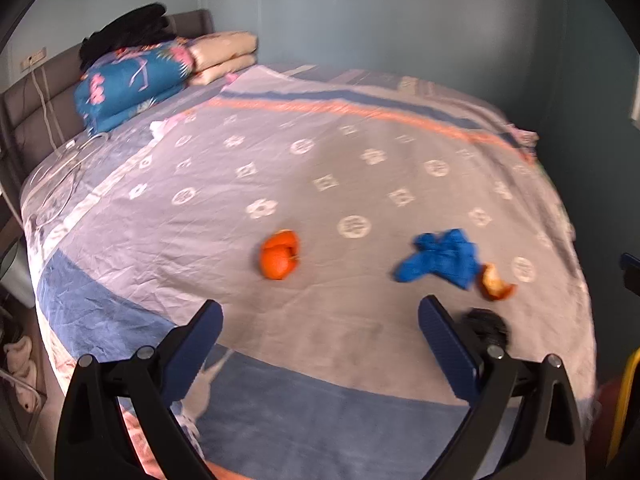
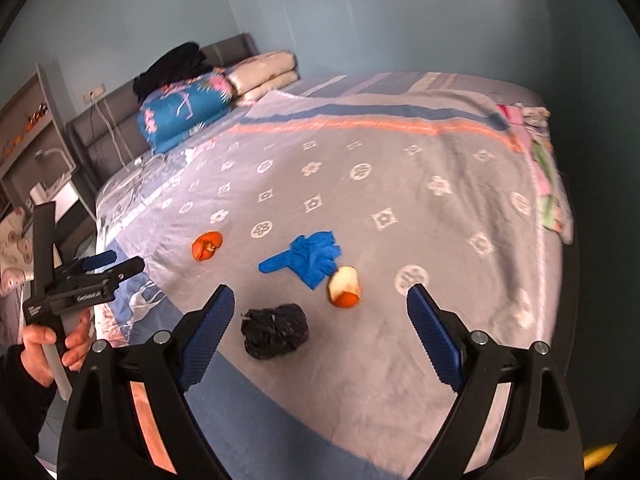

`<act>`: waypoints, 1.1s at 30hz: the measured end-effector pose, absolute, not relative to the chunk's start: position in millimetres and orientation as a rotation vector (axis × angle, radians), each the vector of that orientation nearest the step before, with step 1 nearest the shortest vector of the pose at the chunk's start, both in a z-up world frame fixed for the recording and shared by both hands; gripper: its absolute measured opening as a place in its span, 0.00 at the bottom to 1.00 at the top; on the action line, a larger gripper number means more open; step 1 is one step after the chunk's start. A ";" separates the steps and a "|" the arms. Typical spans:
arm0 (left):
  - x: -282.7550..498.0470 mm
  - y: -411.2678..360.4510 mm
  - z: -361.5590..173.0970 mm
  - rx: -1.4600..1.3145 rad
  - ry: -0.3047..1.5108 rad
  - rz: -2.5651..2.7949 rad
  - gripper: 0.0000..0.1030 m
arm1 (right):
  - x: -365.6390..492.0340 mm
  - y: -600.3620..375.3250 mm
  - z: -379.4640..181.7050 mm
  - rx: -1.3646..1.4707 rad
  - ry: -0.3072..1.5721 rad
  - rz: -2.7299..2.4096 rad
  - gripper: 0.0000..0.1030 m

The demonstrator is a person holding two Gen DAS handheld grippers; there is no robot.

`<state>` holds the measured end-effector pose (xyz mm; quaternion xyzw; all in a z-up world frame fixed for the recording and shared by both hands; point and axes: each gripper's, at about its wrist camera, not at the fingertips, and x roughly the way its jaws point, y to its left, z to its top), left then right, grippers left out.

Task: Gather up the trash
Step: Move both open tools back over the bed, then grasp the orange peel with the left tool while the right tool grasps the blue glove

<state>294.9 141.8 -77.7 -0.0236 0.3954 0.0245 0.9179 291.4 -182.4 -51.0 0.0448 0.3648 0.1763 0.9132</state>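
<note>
Trash lies on the bed cover (image 1: 360, 184): an orange peel ball (image 1: 279, 254) (image 2: 207, 245), a crumpled blue glove (image 1: 440, 260) (image 2: 308, 258), a second orange peel piece (image 1: 494, 282) (image 2: 344, 286), and a crumpled black bag (image 2: 275, 330) (image 1: 486, 326). My left gripper (image 1: 320, 320) is open and empty above the near bed edge, short of the peel ball; it also shows in the right wrist view (image 2: 116, 262). My right gripper (image 2: 320, 300) is open and empty, with the black bag just ahead between its fingers.
Folded quilts (image 1: 132, 80) and pillows (image 1: 224, 56) with dark clothes sit at the headboard. Folded cloths (image 2: 548, 184) lie at the bed's far right edge. A shelf unit (image 2: 36, 136) stands left of the bed. Walls close in behind.
</note>
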 end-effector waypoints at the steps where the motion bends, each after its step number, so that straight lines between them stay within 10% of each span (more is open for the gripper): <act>1: 303.7 149.5 -84.9 -0.052 0.824 0.067 0.92 | 300.9 -175.1 -55.6 0.086 0.760 0.372 0.82; 33: 450.1 200.8 -197.2 -0.031 0.997 0.150 0.90 | 480.8 -59.9 -195.7 -0.086 1.021 0.354 0.82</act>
